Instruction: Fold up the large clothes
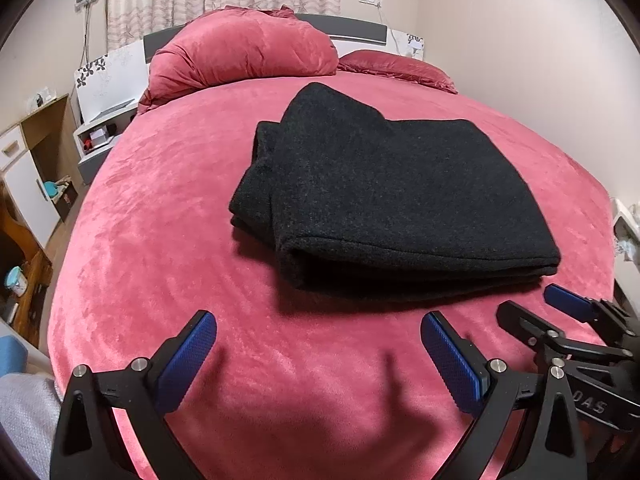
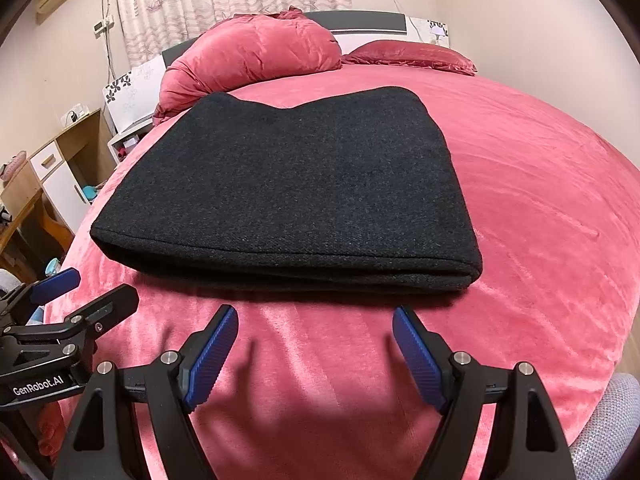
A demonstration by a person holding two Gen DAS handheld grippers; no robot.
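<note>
Tongs, left and right, hung open and empty near folded charcoal wool garment on bed; best just square its messy left layers.

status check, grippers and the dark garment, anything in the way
Left gripper open, empty, short of the garment. Right gripper open, empty, same. Dark garment lies folded on the pink bed. Nothing between fingers and garment.

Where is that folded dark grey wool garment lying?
The folded dark grey wool garment lies on the pink plush bed, just beyond both open grippers, below the pink pillows.
</note>
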